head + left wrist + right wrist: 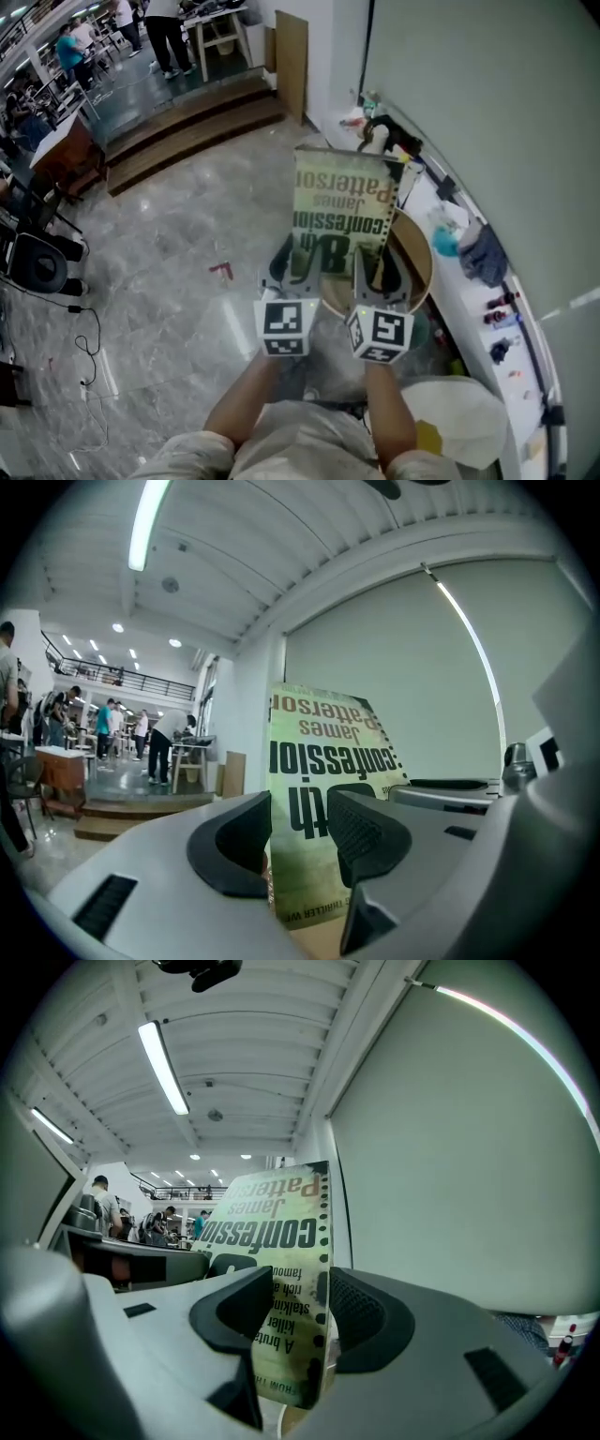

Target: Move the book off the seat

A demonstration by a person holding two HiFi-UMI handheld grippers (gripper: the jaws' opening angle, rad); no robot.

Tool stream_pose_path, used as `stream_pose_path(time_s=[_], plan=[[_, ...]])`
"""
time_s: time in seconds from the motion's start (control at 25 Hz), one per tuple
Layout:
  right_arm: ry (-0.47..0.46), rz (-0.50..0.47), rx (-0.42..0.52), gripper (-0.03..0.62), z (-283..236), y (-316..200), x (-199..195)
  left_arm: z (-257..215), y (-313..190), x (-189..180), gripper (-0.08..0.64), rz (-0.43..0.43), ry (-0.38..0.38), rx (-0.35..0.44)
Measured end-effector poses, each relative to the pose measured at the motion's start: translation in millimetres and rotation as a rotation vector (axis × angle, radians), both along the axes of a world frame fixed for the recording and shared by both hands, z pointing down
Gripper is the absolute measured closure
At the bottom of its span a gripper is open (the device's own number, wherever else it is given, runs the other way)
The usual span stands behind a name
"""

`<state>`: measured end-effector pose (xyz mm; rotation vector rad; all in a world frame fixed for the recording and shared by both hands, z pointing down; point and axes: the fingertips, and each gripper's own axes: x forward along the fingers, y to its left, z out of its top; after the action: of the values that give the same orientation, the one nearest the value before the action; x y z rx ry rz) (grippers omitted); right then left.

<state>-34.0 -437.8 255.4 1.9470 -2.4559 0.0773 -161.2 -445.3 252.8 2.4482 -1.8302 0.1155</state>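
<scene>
Holding the book up by its lower edge, I have both tools clamped on it. My left gripper pinches the near left corner, one pad against the back and the other pressed on the green printed cover. My right gripper pinches the near right corner, where the row of black dots runs down the cover's edge. The jaws of each stand fairly wide because the book's thickness fills the gap between them. The book stands nearly upright with the cover facing me, and its title and author's name read upside down from where I look. It rises from my jaws over the left part of the round wooden seat, whose rim shows to the right of my right gripper. I cannot tell whether the book's bottom edge is clear of the wood, since my tools cover it. Grey marble floor spreads to the left. A white counter strewn with small items runs along the pale wall on the right.
</scene>
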Motion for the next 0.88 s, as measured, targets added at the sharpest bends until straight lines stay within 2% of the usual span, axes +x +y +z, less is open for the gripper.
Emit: stream_pose_path(time_s=[0.28, 0.48, 0.68, 0.88], plan=[[0.029, 0.104, -0.067, 0.407, 28, -96, 22, 31, -109, 23, 0.368, 0.098, 0.029, -0.062], [0.046, 0.166, -0.138, 0.407, 58, -154, 34, 66, -175, 37, 0.368, 0.165, 0.04, -0.135], [0.039, 0.216, -0.223, 0.407, 104, -190, 47, 112, -217, 52, 0.368, 0.215, 0.025, -0.219], [0.008, 0.225, -0.344, 0.407, 178, -203, 62, 186, -232, 67, 0.368, 0.227, -0.008, -0.333]])
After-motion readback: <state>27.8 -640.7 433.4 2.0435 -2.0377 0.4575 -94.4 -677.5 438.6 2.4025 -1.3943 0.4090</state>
